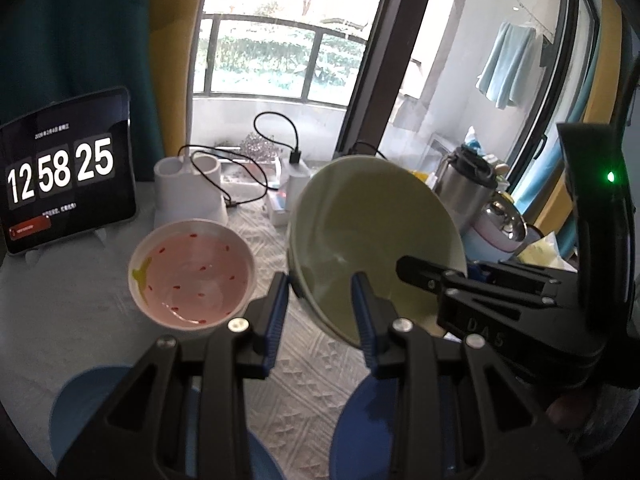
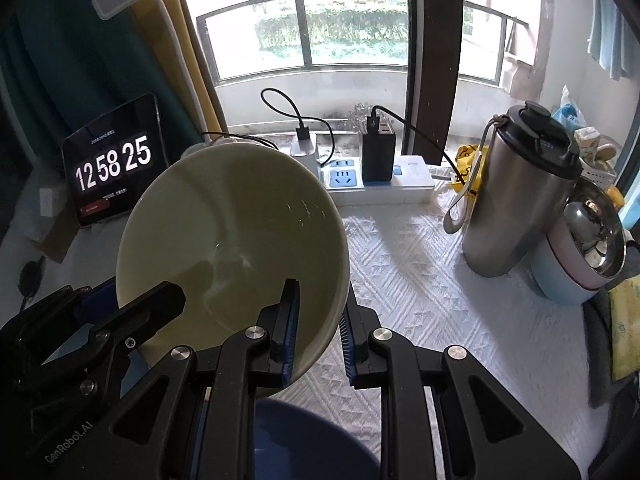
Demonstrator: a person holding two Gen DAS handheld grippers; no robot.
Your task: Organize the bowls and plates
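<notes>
A pale green bowl [image 1: 372, 232] hangs tilted above the table, its inside turned toward both cameras. My left gripper [image 1: 320, 292] is shut on its lower left rim, one finger inside and one outside. My right gripper [image 2: 318, 320] is shut on the opposite rim of the same green bowl [image 2: 232, 232], which runs between its blue pads. A white bowl with a pink, red-speckled inside [image 1: 192, 272] stands on the cloth left of the green one. A dark blue dish [image 2: 312, 440] lies below the grippers, and a lighter blue dish [image 1: 100, 400] lies at the lower left.
A tablet showing a clock [image 1: 64, 176] leans at the back left, with a white holder [image 1: 188, 188] beside it. A power strip with chargers and cables [image 2: 380, 184] runs along the window sill. A steel flask [image 2: 516, 192] and a steel-lined pot [image 2: 588, 248] stand at the right.
</notes>
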